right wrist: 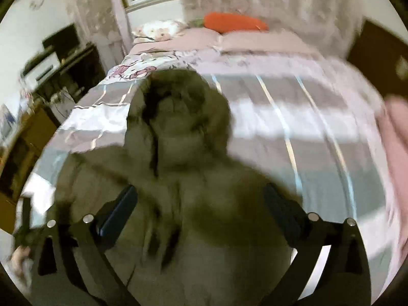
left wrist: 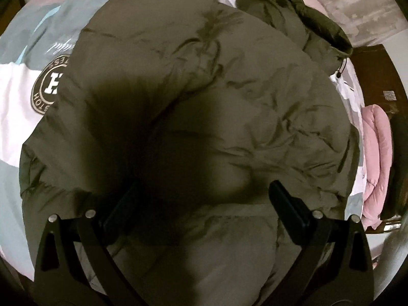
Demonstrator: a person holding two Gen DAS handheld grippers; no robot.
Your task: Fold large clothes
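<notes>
An olive-green puffy hooded jacket (left wrist: 216,107) lies spread on the bed, with one part folded over its body. Its hood (left wrist: 293,15) lies at the top right in the left wrist view. My left gripper (left wrist: 204,201) hangs just above the jacket's lower part, open, its pads not pressing on the fabric. The right wrist view is blurred. There the jacket (right wrist: 193,183) lies below with its hood (right wrist: 178,107) pointing up the bed. My right gripper (right wrist: 199,204) stands wide open over the jacket, and no cloth is pinched between its fingers.
The bed has a grey, white and blue striped cover (right wrist: 293,132) with a round logo patch (left wrist: 49,84). A pink garment (left wrist: 374,158) lies at the bed's right edge beside a brown cabinet (left wrist: 377,76). An orange carrot-shaped pillow (right wrist: 234,21) lies at the head. A dark desk (right wrist: 66,61) stands at the left.
</notes>
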